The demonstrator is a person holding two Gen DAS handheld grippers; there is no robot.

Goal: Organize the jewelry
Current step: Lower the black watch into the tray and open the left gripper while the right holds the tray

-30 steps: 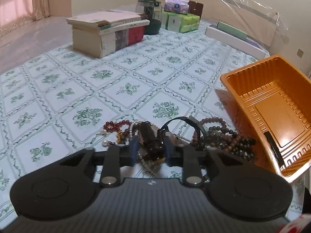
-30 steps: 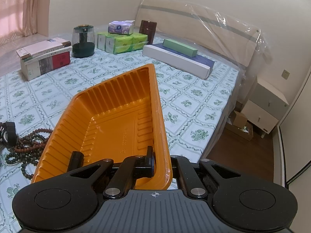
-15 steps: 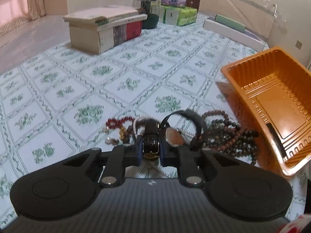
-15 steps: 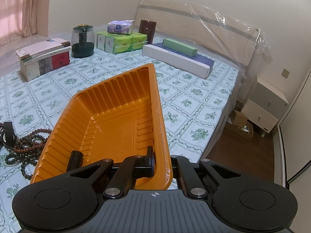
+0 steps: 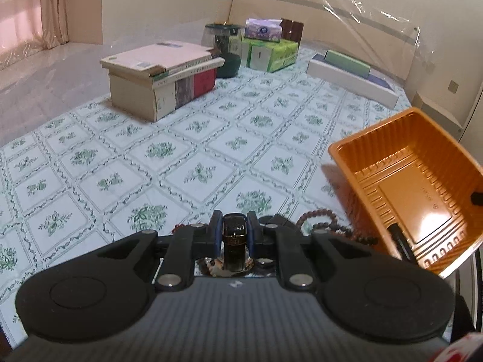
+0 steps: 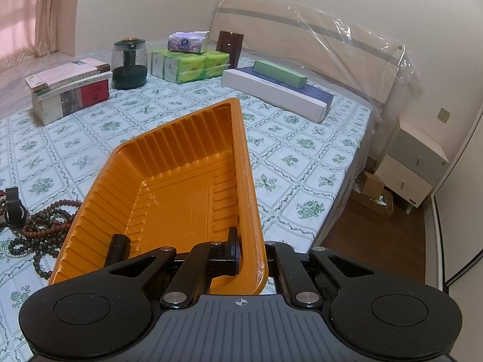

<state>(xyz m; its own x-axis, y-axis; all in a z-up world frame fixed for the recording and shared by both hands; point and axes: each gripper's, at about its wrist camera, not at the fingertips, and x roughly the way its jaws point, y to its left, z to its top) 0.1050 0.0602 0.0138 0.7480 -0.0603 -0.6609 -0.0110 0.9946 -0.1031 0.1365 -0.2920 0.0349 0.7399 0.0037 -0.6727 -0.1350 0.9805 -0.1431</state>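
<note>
Floral bedspread (image 5: 193, 150); left hand-held gripper (image 5: 234, 235) clamping watch (image 5: 234, 241), right (image 6: 250, 256) clamping tray (image 6: 169, 187).

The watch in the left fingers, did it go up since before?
Yes. The watch has risen off the bead pile, which stays on the bedsheet below.

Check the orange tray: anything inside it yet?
Inside the orange tray: one small black piece near the front wall, plus the right gripper's inner finger clamping the rim. No jewelry visible. The gripper body hides the nearest strip of floor.
</note>
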